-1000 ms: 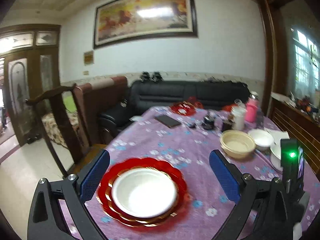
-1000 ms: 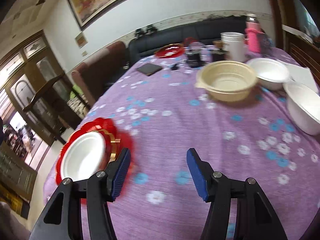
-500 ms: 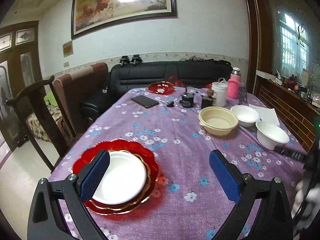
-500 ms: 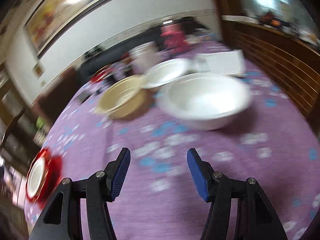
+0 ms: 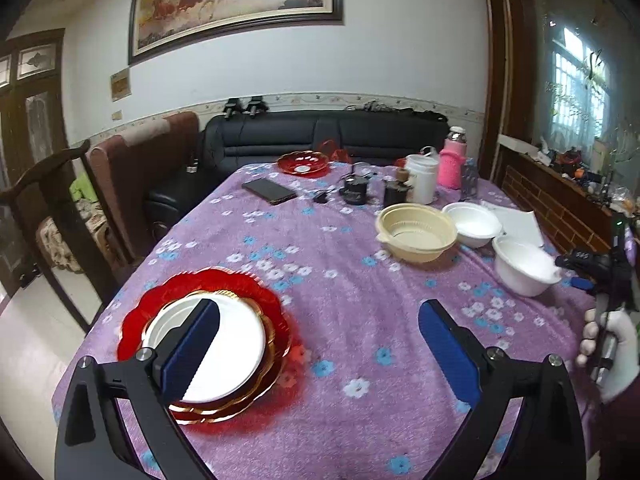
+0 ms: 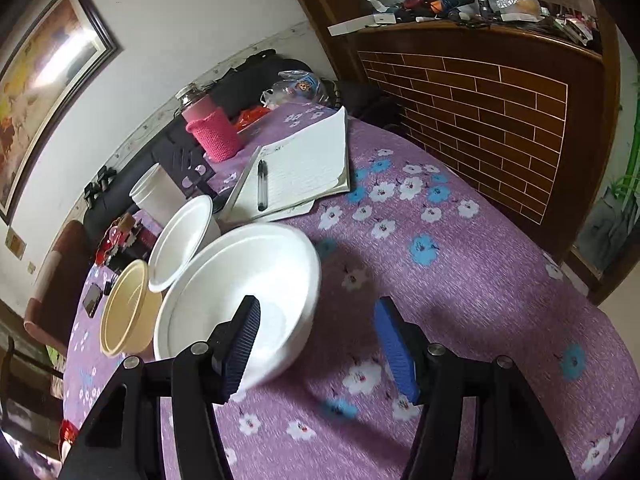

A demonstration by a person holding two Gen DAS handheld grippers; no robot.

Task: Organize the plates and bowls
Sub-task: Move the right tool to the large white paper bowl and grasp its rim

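A white plate [image 5: 232, 344] lies on a gold-rimmed plate inside a red scalloped plate [image 5: 224, 284] at the table's near left. My left gripper [image 5: 318, 344] is open and empty, its left finger over the white plate. A large white bowl [image 6: 240, 292] stands on the purple cloth; it also shows in the left wrist view [image 5: 524, 270]. My right gripper [image 6: 316, 340] is open, its left finger over the bowl's near rim, its right finger outside. A smaller white bowl [image 6: 182, 236] and a cream bowl [image 6: 126, 308] stand beyond it.
An open notebook [image 6: 304, 168] with a pen, a pink-sleeved bottle [image 6: 212, 132] and a white tub [image 6: 160, 196] stand behind the bowls. A phone [image 5: 270, 191], a far red dish [image 5: 303, 163] and small jars lie at the table's back. A wooden chair [image 5: 52, 208] stands left.
My right gripper swung right across the table to the large white bowl, now straddling its near rim. My left gripper drew back and rose, so the plate stack sits lower left.
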